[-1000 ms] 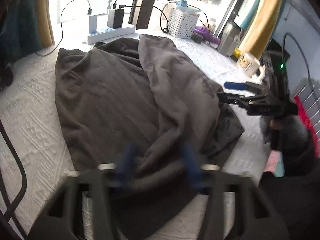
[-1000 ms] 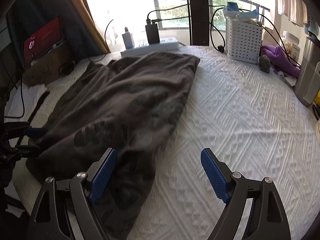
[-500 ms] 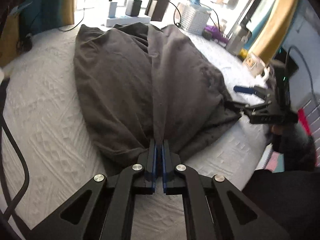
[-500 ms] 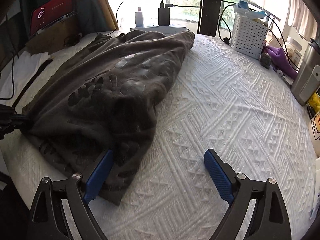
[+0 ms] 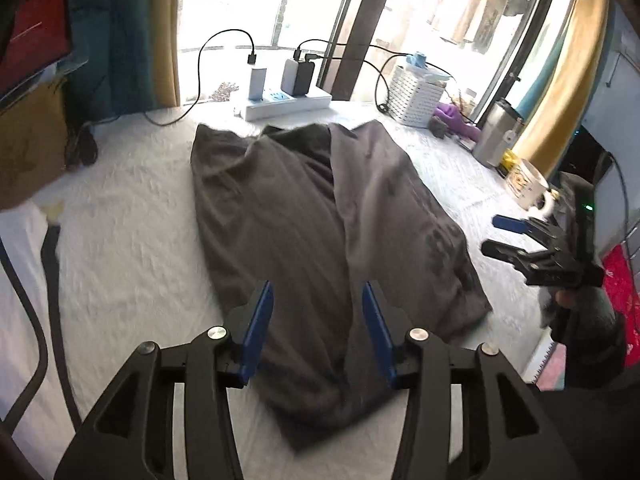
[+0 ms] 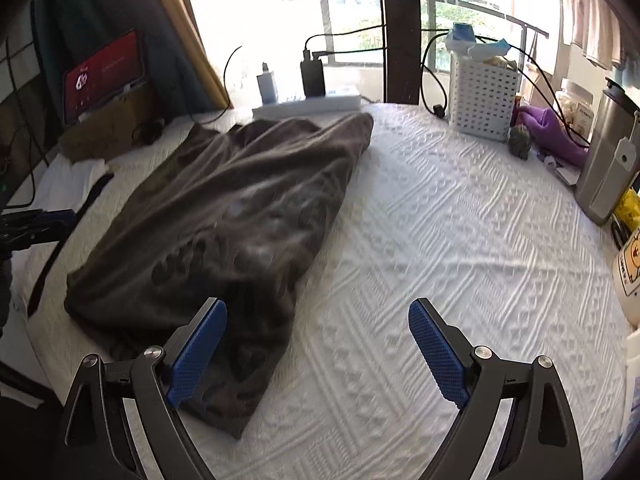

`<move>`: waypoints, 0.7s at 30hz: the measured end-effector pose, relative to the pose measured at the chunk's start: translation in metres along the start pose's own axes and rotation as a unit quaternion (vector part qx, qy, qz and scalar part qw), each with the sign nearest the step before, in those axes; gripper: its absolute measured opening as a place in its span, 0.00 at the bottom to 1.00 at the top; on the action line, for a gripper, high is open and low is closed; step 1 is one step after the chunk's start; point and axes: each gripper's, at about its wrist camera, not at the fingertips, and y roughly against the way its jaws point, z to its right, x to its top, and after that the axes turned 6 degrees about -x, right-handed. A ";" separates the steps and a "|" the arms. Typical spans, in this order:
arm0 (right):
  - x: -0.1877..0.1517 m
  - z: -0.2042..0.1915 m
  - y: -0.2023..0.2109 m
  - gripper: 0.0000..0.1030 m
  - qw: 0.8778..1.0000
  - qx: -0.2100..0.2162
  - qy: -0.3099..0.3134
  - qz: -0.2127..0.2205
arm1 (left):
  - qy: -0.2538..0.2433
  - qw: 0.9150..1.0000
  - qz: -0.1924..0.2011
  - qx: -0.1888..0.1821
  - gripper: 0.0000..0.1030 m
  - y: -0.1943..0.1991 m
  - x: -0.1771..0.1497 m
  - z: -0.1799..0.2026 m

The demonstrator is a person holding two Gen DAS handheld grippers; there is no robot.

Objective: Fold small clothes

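Observation:
A dark grey garment [image 5: 316, 216] lies folded lengthwise on the white textured bed cover [image 5: 120, 248], one side laid over the other. My left gripper [image 5: 318, 306] hangs above its near end with the jaws opening; nothing is pressed between the blue pads. In the right wrist view the same garment [image 6: 224, 216] shows a dark print. My right gripper [image 6: 318, 328] stands open wide above the garment's near right edge and the bare cover [image 6: 460, 248]. From the left wrist view the right gripper [image 5: 516, 240] appears at the right, held by a hand.
At the back by the window sit a white power strip with chargers [image 5: 288, 100], a white perforated basket [image 6: 482, 100], a purple object [image 6: 556, 132] and a steel flask [image 6: 608, 152]. A mug [image 5: 528, 184] stands at the right. A cardboard box [image 6: 108, 128] is at the left.
My left gripper shut on the garment's near end, then let it go and rose; the cloth now lies flat. The right gripper pulled back slightly and stayed open.

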 end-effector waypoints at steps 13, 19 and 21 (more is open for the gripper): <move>0.035 0.026 -0.025 0.91 1.000 0.005 -0.019 0.012 | -0.056 0.998 -0.030 -0.002 0.45 -0.094 0.079 0.014; 0.045 0.041 -0.041 0.91 0.999 0.002 -0.032 0.009 | -0.070 0.997 -0.040 -0.019 0.45 -0.132 0.100 0.020; 0.048 0.046 -0.048 0.91 0.999 0.001 -0.037 0.009 | -0.068 0.996 -0.045 -0.020 0.45 -0.146 0.105 0.019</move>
